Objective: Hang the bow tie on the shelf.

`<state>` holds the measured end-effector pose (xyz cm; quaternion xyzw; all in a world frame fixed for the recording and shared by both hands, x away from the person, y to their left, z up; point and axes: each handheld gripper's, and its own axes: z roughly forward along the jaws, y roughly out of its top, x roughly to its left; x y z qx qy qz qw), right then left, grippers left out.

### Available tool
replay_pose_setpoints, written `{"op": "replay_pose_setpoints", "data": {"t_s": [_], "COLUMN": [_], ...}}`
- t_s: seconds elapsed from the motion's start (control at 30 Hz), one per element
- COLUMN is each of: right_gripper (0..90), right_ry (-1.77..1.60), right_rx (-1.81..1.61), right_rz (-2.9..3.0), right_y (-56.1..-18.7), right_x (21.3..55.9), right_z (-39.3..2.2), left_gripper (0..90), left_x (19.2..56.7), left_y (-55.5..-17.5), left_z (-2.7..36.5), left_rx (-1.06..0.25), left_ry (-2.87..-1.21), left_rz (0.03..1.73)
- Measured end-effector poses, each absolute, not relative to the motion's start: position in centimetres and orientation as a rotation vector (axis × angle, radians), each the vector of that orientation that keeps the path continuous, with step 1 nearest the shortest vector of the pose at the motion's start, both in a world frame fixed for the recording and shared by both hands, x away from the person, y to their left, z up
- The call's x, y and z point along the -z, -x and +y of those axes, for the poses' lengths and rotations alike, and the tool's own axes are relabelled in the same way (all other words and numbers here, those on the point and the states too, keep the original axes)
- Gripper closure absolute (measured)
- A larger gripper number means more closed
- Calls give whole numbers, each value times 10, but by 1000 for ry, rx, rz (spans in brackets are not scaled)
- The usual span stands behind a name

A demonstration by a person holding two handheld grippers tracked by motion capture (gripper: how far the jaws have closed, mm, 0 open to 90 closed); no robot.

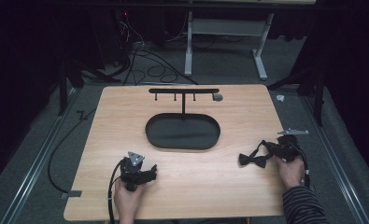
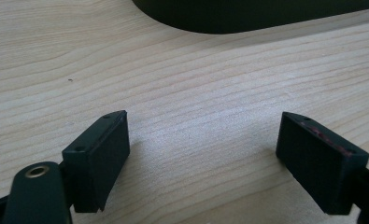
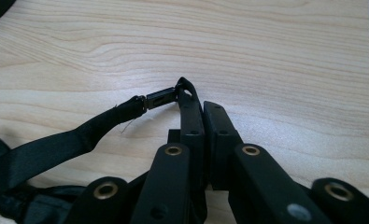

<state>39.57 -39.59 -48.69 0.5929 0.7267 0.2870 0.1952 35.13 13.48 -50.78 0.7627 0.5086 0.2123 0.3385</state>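
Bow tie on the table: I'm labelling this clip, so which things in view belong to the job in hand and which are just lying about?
In the job:
- bow tie with its strap
- right tool, shut on the strap by the clasp
- hook stand over the black tray, probably where it goes

Lying about:
- left tool, open over bare table
- cables on the floor
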Motion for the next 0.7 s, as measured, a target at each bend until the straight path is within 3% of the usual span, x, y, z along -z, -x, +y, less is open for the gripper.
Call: {"op": "replay_pose_setpoints", "data": {"t_s": [0.7], "right_gripper": [899], "right_ry": [-1341], "right_rx": [-1063], "right_rz": [2053], "right_y": [-381], "right_x": [418], "right_z": [-357], "left_gripper": [177], "left_x": [508], "left_y": [-351], "left_z": [135], "left_rx": [-552], "left_ry": [-1990], "left_rz": [1324]}}
